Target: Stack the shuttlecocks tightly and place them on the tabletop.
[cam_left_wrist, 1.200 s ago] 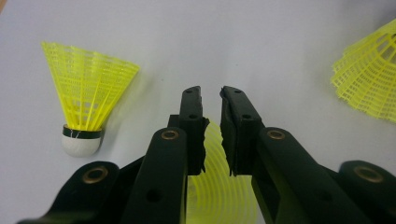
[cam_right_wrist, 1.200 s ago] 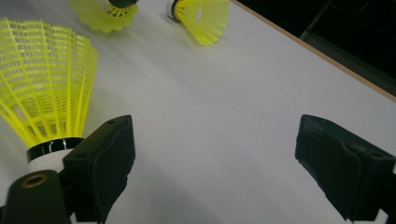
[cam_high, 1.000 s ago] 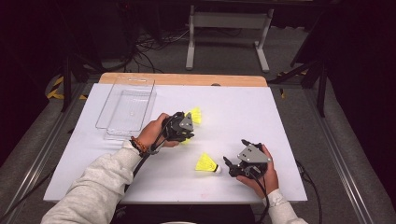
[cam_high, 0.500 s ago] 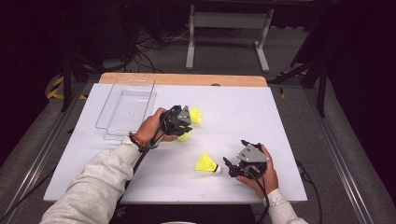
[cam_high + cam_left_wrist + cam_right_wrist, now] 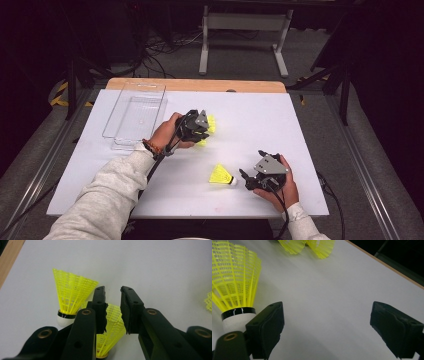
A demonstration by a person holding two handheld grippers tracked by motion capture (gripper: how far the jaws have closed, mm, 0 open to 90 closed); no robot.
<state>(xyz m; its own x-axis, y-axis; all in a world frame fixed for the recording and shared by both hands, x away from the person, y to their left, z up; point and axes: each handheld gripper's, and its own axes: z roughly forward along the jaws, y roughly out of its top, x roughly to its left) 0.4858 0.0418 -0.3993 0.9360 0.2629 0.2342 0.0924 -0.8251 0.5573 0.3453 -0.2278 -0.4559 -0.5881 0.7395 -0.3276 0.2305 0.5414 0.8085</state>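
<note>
In my left gripper view, my left tongs stand narrowly parted over a yellow plastic mesh shuttlecock; its skirt lies between the jaws, not pinched. A 2nd yellow shuttlecock with white cork stands at the left. In the high view both are mostly hidden. My right tongs are released, wide apart, beside a 3rd yellow shuttlecock at lower centre.

Three yellow shuttlecocks, one clear tray, two grippers on one table
</note>
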